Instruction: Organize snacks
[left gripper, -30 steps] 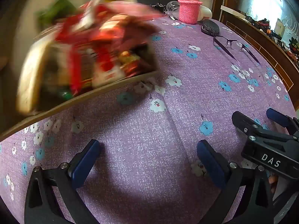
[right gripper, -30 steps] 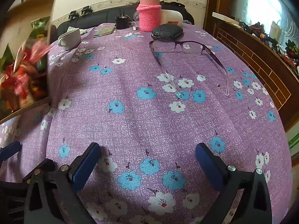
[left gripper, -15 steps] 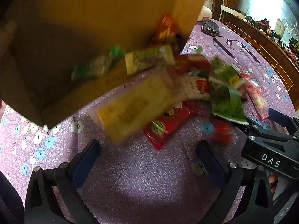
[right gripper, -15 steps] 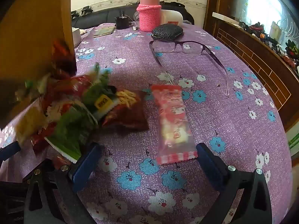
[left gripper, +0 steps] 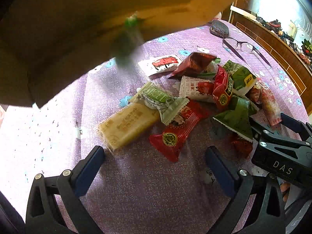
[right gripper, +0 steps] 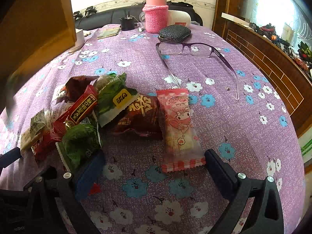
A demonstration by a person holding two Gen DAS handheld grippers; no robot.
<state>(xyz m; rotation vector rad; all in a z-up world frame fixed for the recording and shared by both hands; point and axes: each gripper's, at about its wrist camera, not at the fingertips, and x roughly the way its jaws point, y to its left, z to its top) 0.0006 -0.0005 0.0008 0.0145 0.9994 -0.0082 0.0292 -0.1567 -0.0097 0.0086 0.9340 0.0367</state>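
Both grippers hover low over the purple floral tablecloth (right gripper: 224, 117), jaws spread wide, nothing held. Left gripper (left gripper: 154, 167): snack pile just ahead of its fingertips, spreading forward and to its right. Nearest is a pale yellow bar (left gripper: 126, 125), almost touching the left fingertip; a red packet (left gripper: 175, 128) lies straight ahead between the fingers, with a green-and-white packet (left gripper: 158, 99) overlapping both. Only the left view shows the white packet with red print (left gripper: 162, 64) at the far edge of the pile, and a blurred green packet (left gripper: 126, 42) in mid-air under the tilted cardboard box (left gripper: 78, 19) that fills the upper left. It also catches the right gripper (left gripper: 280, 136) close on its right, touching the pile's edge. Right gripper (right gripper: 154, 167): a pink cartoon packet (right gripper: 179, 130) lies ahead, its near end just beside the right fingertip; a green packet (right gripper: 80, 146) sits against the left fingertip. A dark red-brown packet (right gripper: 140, 115) and a green packet with yellow label (right gripper: 115, 97) are seen clearly only here. Far ahead, right view only: pink knit-sleeved flask (right gripper: 156, 9) and white cup (right gripper: 79, 39). Glasses (right gripper: 195, 52) and black case (right gripper: 174, 32) show in both views, well beyond the pile.
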